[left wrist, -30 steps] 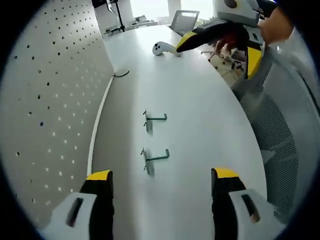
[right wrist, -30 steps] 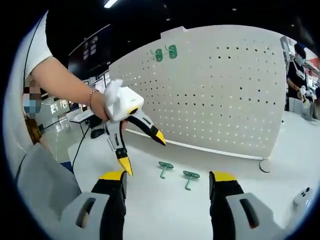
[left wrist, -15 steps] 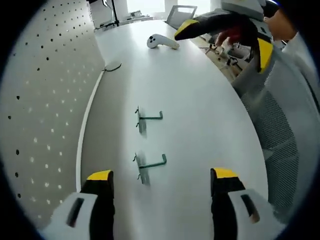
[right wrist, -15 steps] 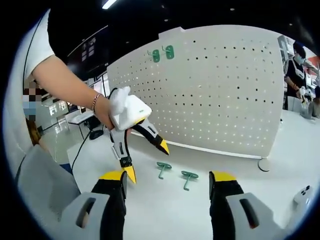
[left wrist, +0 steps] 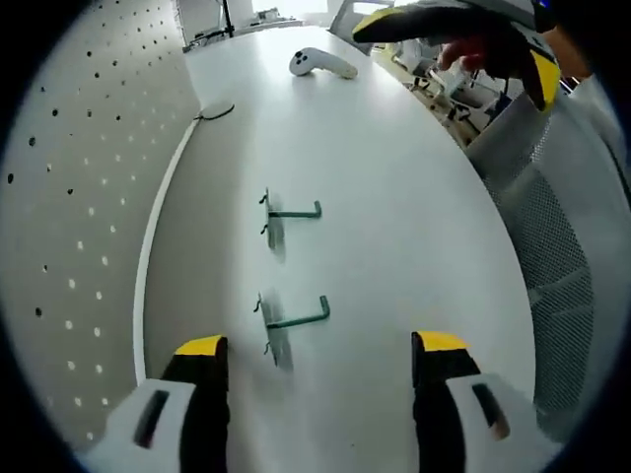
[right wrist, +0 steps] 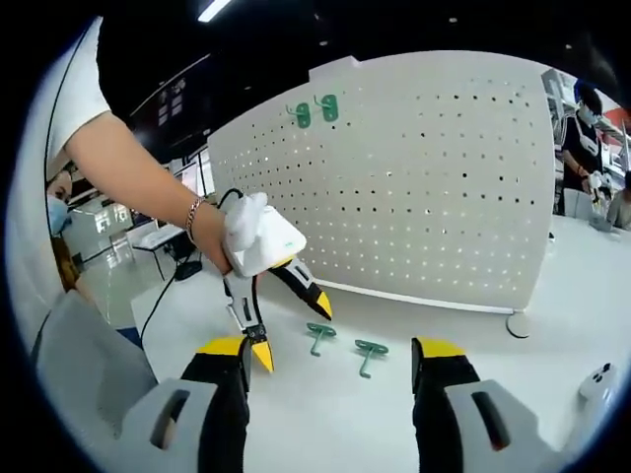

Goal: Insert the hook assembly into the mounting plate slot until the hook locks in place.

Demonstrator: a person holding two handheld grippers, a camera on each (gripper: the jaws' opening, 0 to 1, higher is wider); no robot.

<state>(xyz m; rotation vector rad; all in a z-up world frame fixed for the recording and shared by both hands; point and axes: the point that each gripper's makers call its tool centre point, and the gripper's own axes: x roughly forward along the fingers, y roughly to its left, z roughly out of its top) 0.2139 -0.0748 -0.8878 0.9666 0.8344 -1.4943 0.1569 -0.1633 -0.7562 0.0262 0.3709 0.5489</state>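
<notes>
Two green hooks flat on the table, neither gripped yet.

We judge the near hook light, stiff and thin (likely slippery wire), best pinched at its back plate; the far hook lies just beyond, beside the pegboard. Left gripper hangs spread and empty above it; right gripper likewise released. White controller sits well apart; nothing blocks us.

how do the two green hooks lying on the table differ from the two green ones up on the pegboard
The two green metal hooks on the white table lie flat and loose, near the left gripper. The two green hooks mounted high on the white pegboard hang upright, already fitted. All four share the same green colour.
</notes>
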